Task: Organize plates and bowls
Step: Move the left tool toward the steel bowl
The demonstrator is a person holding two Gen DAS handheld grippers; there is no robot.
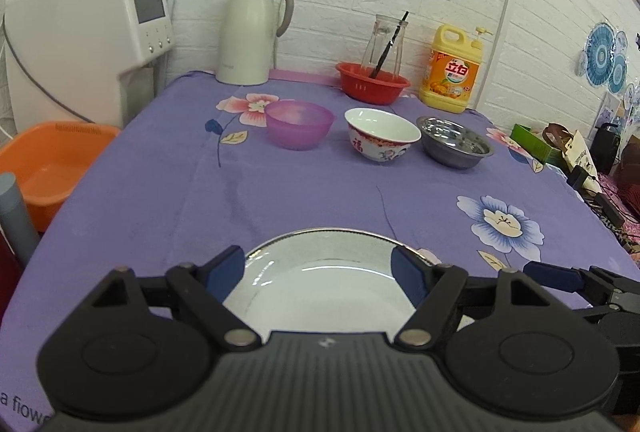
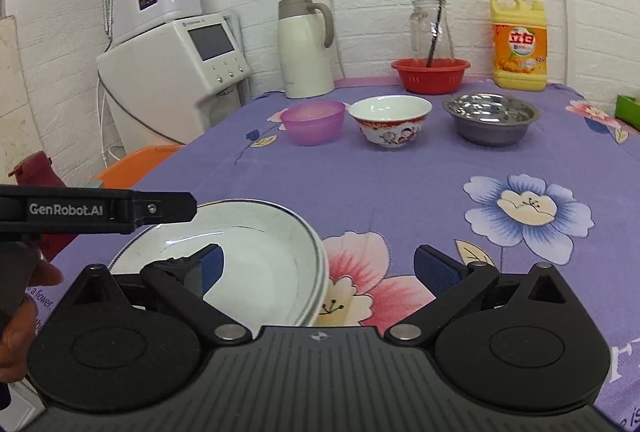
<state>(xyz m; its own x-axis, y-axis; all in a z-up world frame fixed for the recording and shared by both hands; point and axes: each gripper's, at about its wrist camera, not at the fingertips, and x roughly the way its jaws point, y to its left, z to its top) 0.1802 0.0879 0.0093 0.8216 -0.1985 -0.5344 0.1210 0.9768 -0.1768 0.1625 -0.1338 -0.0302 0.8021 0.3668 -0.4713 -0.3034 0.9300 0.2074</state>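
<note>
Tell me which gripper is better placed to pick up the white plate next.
Left. The left gripper is open directly over the white plate, fingers straddling it. The right gripper is also open, but only its left finger overlaps the plate; it is centred on the tablecloth beside it.

Both grippers look alike: a dark grey ribbed body, two round black discs, and black linkage arms joined by silver rivets, ending in blue-padded fingers (image 1: 224, 268). The left gripper (image 2: 120, 210), seen side-on from the right wrist camera, carries white "GenRobot.AI" lettering and a small screw. A bare-skinned hand (image 2: 18, 316) shows at that view's left edge.
</note>
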